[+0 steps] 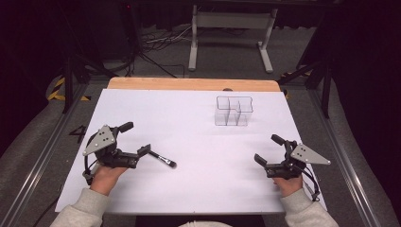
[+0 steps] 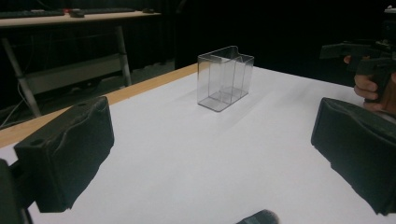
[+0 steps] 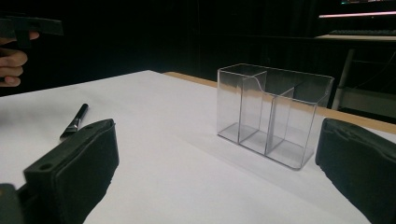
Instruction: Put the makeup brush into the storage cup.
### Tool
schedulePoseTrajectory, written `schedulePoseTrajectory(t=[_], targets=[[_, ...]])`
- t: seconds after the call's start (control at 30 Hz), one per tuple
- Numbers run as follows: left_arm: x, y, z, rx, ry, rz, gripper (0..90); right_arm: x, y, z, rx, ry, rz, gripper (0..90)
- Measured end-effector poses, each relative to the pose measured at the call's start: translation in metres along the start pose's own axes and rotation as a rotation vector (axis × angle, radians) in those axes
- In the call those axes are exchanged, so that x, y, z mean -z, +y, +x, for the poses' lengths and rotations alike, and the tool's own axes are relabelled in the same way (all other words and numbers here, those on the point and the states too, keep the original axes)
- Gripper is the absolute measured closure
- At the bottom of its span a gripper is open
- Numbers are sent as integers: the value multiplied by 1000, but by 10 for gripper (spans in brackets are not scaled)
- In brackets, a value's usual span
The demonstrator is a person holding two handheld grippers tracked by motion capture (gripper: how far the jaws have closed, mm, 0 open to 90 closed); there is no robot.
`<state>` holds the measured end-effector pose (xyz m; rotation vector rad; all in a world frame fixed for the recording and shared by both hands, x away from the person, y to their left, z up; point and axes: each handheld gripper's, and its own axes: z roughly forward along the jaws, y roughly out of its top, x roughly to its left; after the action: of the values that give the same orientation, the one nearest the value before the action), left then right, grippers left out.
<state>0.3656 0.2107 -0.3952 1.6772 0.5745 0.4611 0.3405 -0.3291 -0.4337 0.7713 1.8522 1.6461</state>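
A clear plastic organizer (image 1: 233, 111) with several compartments stands empty at the back right of the white table (image 1: 189, 109). It is also seen ahead in the left gripper view (image 2: 224, 77) and close in the right gripper view (image 3: 271, 112). A small black brush (image 1: 163, 160) lies flat at the front left, just right of my left gripper (image 1: 136, 138). That gripper is open and holds nothing; the brush's end (image 2: 259, 218) peeks in below its jaws. My right gripper (image 1: 269, 149) rests at the front right, open and empty, and the brush (image 3: 74, 122) lies far off to its left.
A bare wooden strip (image 1: 189, 84) marks the table's far edge. Beyond it a white-legged desk frame (image 1: 231, 33) and cables stand on the dark floor. Metal rails (image 1: 345, 156) run along both sides of the table.
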Motion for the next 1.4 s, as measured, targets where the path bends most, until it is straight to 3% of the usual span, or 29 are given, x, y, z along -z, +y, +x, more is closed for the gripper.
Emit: schedulePoseTrajectory(t=[0.1,0.17,0.23,0.4,0.53,0.63,0.77,0.87,0.97,1.17,1.4], targets=[[-4,6,1,-9,-8,16,1,1,0,0,-1,5,-1,0],[-7,11,1,-37,-5,57,1,1,1,0,4,18,3,0],[-8,12,0,-51,-1,65,1,1,2,0,7,20,4,0],[-14,22,-1,-111,-10,172,1,1,2,1,25,29,15,0],[-21,30,1,-126,-46,279,2,1,2,1,27,29,19,0],[-26,36,2,-171,-29,356,1,1,2,1,24,31,19,0],[-31,46,3,-176,-46,429,1,1,2,1,29,28,26,0],[-37,54,5,-172,-72,516,0,1,2,1,28,29,25,0],[-40,58,5,-175,-84,558,1,1,2,2,27,32,27,0],[-51,60,3,-219,-101,664,14,2,3,2,25,38,31,0],[-65,59,1,-284,-107,825,15,2,3,2,22,46,31,0]])
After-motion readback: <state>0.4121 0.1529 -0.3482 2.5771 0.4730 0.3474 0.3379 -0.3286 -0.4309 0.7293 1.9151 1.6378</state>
